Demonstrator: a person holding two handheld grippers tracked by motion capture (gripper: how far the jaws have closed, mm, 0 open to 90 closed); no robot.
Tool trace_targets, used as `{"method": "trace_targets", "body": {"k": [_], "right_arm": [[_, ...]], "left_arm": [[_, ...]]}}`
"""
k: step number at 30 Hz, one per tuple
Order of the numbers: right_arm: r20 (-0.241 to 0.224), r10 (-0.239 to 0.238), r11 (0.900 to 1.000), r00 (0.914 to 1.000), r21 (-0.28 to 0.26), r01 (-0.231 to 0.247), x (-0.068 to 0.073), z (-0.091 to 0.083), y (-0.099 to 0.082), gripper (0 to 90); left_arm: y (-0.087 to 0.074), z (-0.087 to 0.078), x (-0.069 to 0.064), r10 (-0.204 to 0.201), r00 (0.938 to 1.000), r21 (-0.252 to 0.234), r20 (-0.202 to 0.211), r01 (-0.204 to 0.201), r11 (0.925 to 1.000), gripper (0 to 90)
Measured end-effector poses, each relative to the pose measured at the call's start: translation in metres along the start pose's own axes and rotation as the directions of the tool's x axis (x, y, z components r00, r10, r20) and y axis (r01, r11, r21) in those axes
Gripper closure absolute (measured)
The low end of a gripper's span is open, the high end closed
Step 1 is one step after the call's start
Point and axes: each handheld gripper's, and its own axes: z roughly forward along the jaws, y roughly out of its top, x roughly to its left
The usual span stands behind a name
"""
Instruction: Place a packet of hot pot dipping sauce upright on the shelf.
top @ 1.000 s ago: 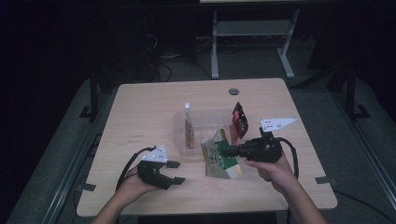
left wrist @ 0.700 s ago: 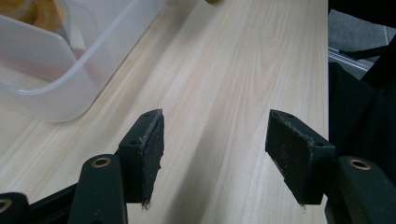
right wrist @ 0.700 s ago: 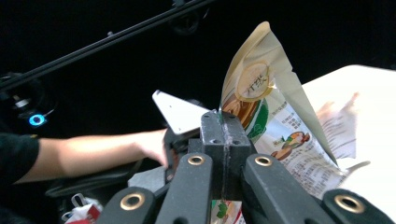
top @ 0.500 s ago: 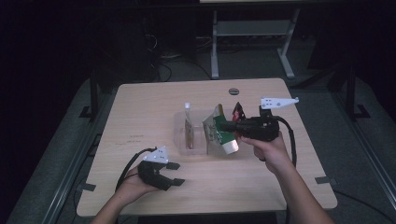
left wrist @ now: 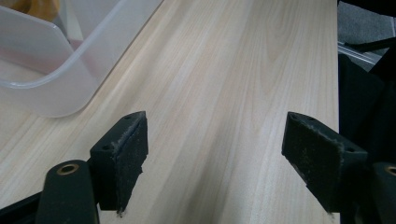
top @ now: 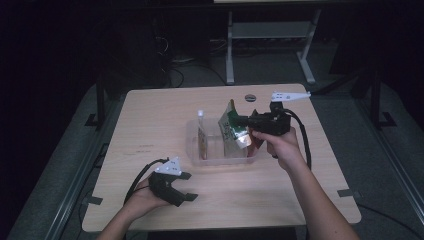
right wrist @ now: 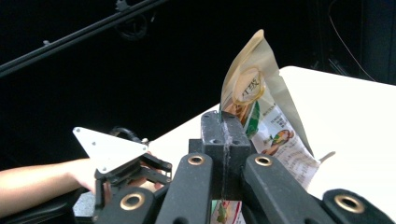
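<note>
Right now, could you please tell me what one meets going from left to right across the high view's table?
Left gripper → clear plastic bin → green snack pouch → right gripper clamping it.

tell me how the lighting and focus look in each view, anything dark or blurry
High view: table lit, surroundings nearly black, slightly soft; the clear bin shows little glare. Left gripper view: bright, wood grain sharp, close black pads a bit soft. Right gripper view: black background, the snack pouch well lit, the far table edge washed out.
</note>
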Motion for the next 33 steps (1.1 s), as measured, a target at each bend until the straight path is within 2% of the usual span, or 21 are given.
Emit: {"method": "trace_targets", "body": {"k": [14, 24, 33], "right_arm": [[0.083, 0.013, 0.9990, 0.9965, 0.041, -0.017, -0.018, 0.008, -0.005, 90.0], [0.120, 0.029, 0.9970, 0.9923, 0.068, -0.038, -0.029, 0.017, -0.013, 90.0], [0.150, 0.021, 0.9969, 0.9884, 0.072, -0.032, -0.031, 0.018, -0.013, 88.7]], "left_arm": [[-0.001, 0.001, 0.000, -0.008, 1.0000, 0.011, 0.000, 0.008, 0.9999, 21.3], [-0.002, 0.003, 0.000, -0.009, 0.9999, 0.019, 0.008, 0.009, 0.9998, 21.1], [-0.002, 0.004, 0.000, -0.011, 0.9999, 0.022, 0.010, 0.011, 0.9997, 20.9]]}}
